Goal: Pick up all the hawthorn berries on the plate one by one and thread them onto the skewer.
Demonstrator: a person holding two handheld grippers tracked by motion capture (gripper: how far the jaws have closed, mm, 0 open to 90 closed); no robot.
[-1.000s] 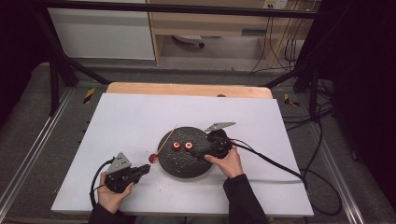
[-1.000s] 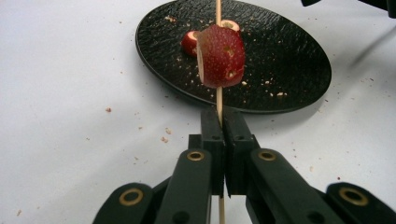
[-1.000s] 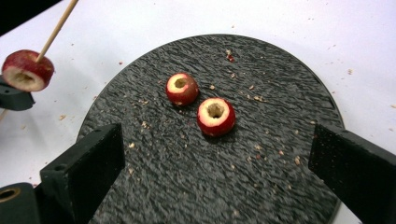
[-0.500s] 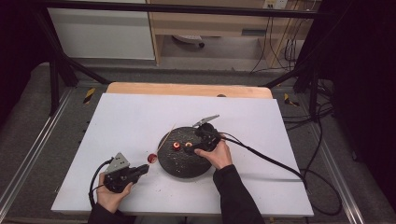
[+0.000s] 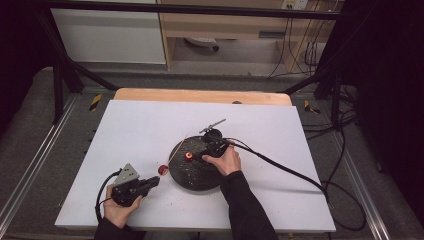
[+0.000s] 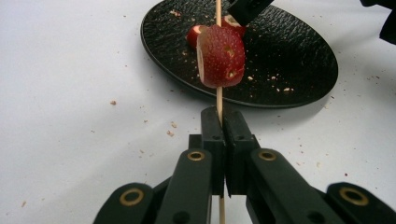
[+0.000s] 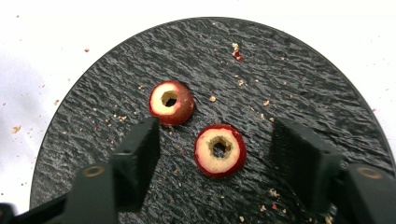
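Since 1.0 s ago the right gripper (image 5: 204,151) has swung from the plate's right edge in over its middle, while the left gripper (image 5: 150,183) has stayed at the table's (image 5: 125,130) near-left corner. On the left, that gripper's jaws are clamped on a wooden skewer (image 6: 218,100) carrying 1 red fruit slice (image 6: 221,57), held just short of the black plate (image 7: 303,79). On the right, jaws stand apart astride the nearer cored fruit slice (image 7: 219,150); a 2nd slice (image 7: 171,102) lies just beside it. To grasp well, I judge the jaws should drop level and close gently on the rind, keeping the hole clear for the skewer.
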